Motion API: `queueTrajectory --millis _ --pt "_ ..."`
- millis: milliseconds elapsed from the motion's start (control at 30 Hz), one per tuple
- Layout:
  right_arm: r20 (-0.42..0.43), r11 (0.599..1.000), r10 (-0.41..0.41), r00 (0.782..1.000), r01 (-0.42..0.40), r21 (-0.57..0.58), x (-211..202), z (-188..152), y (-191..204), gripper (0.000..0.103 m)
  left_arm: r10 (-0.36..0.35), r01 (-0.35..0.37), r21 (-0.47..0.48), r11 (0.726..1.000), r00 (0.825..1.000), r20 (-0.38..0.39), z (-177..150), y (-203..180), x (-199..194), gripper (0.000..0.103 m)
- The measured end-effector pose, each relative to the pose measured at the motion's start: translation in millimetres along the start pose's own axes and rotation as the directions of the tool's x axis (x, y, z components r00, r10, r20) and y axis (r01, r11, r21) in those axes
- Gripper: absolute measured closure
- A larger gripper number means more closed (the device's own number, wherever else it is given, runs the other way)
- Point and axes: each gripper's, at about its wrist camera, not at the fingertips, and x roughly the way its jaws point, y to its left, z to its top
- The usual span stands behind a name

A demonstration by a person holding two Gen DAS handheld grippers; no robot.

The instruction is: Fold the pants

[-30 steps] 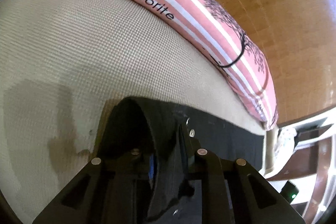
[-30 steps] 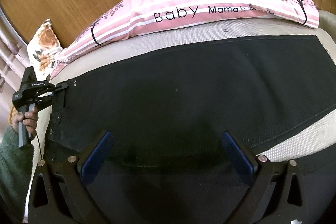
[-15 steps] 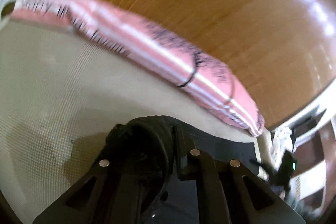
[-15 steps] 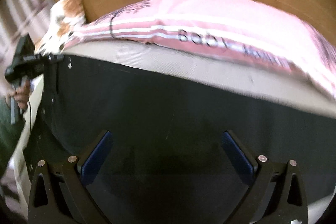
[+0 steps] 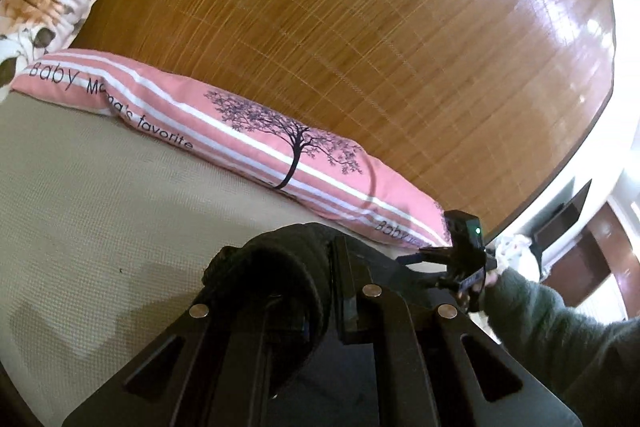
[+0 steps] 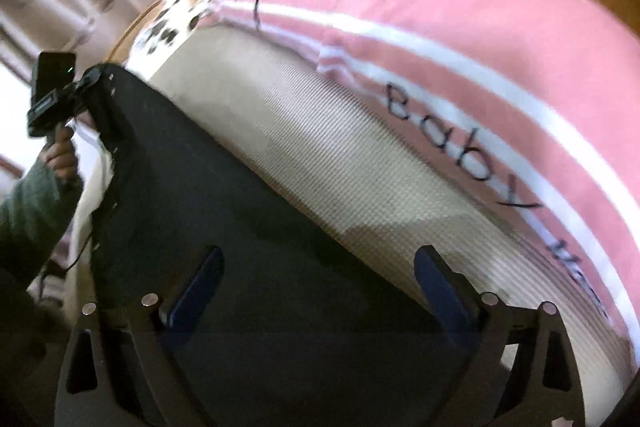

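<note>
Left gripper (image 5: pixel 320 267) is clamped tight on a bunched corner of the black pants (image 6: pixel 248 267), lifted off the bed (image 6: pixel 360 163); right gripper (image 6: pixel 316 291) hovers over them, jaws closing, nothing gripped.

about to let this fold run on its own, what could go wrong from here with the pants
The left gripper pinches only a bunched corner of the black pants, so the cloth could slip out as it is pulled. The right gripper is closing with nothing pressed between its pads yet and may miss the edge. The pink pillow lies close and could get dragged.
</note>
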Motion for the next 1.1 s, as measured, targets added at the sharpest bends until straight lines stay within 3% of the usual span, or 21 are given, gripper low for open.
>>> queueTrajectory --millis 167,267,333,400,500,600,767,1100 --pt "-0.084 0.997 0.034 0.996 -0.040 -0.062 14.5 -0.1 -8.7 0.031 0.039 -0.039 0.008 0.999 0.999 -0.008 -0.1 1.1 -0.3 0.095" --pt "-0.087 0.997 0.016 0.996 -0.022 -0.076 11.8 -10.0 -14.6 0.043 0.063 -0.063 0.008 0.998 0.998 -0.012 -0.5 4.4 3.1 0.095" --pt "-0.066 0.997 -0.003 0.998 -0.003 -0.078 7.9 -13.7 -16.8 0.055 0.083 -0.083 0.010 0.997 0.996 -0.013 -0.2 6.8 6.1 0.095" --pt "-0.055 0.997 -0.040 0.998 0.036 -0.072 8.8 -15.8 -18.8 0.074 0.104 -0.104 0.018 0.994 0.994 -0.014 -0.9 8.4 9.9 0.095" --pt "-0.032 0.992 -0.108 0.994 0.105 -0.068 5.7 -23.6 -14.6 0.088 0.166 -0.165 0.062 0.984 0.986 -0.014 -2.6 7.9 19.0 0.094" --pt "0.008 0.978 -0.191 0.982 0.191 -0.079 -1.3 -31.0 -1.8 0.092 0.240 -0.238 0.112 0.965 0.971 -0.001 -5.3 6.9 29.8 0.094" --pt "0.071 0.937 -0.341 0.938 0.345 -0.059 -15.8 -41.4 27.2 0.095 0.299 -0.298 0.146 0.943 0.954 0.016 -9.7 4.1 34.0 0.094" --pt "0.160 0.873 -0.487 0.859 0.487 0.043 -68.0 -73.6 102.5 0.096 0.239 -0.245 0.239 0.939 0.969 0.054 -27.2 -33.1 -26.8 0.094"
